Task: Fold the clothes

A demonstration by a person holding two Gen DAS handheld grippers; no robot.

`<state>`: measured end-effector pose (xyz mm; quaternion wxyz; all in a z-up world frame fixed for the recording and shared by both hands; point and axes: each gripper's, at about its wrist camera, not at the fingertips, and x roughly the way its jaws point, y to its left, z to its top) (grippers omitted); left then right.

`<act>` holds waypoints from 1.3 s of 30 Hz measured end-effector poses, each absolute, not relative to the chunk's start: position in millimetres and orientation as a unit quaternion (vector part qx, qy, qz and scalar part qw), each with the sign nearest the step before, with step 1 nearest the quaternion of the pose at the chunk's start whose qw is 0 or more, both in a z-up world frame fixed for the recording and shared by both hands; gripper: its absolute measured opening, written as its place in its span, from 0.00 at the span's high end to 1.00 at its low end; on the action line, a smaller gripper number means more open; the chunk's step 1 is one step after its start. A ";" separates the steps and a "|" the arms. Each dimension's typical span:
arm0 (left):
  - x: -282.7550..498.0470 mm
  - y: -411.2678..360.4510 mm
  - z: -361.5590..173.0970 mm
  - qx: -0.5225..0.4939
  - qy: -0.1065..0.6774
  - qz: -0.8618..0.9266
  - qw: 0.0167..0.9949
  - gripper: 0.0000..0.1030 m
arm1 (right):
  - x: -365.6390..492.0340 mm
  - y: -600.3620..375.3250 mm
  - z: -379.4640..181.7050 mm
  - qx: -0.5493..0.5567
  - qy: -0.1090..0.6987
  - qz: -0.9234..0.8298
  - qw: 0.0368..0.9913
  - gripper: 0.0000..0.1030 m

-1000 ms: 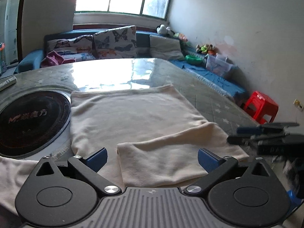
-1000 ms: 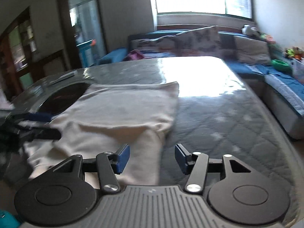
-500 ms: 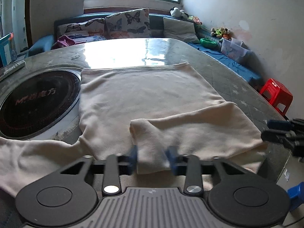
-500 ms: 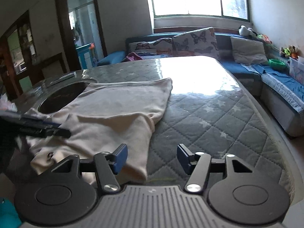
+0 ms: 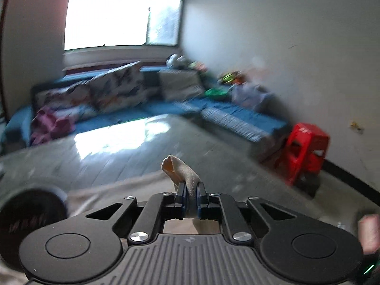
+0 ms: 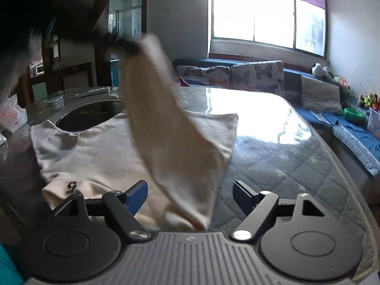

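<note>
The left gripper (image 5: 191, 198) pinches the sleeve end of the cream long-sleeved cotton top (image 6: 99, 152), lifted above the grey quilted table (image 6: 285, 166) where its body lies. The right gripper (image 6: 190, 196), jaws just widening, stands open over the hanging sleeve, pads clear.

Left gripper (image 5: 192, 199): I have its jaws clamped tight on a pinch of cloth, raised off the table, pointing somewhat downward. Right gripper (image 6: 190, 196): jaws just been opening, now spread wide, nothing pressed between the pads, low over the table's near edge.
</note>
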<state>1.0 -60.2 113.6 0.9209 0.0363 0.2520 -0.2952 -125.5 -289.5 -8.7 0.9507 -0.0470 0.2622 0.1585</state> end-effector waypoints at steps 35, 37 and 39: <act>1.9 25.1 9.6 -0.035 0.406 -0.195 0.892 0.89 | -135.5 -333.5 -5.0 -0.091 0.290 0.122 0.945 0.13; -0.2 29.0 5.1 -0.039 0.408 -0.191 0.892 0.86 | -132.9 -335.7 6.2 -0.070 0.290 0.137 0.945 0.20; -1.1 31.4 2.2 -0.041 0.411 -0.187 0.891 0.86 | -127.8 -336.3 17.0 -0.039 0.286 0.159 0.944 0.30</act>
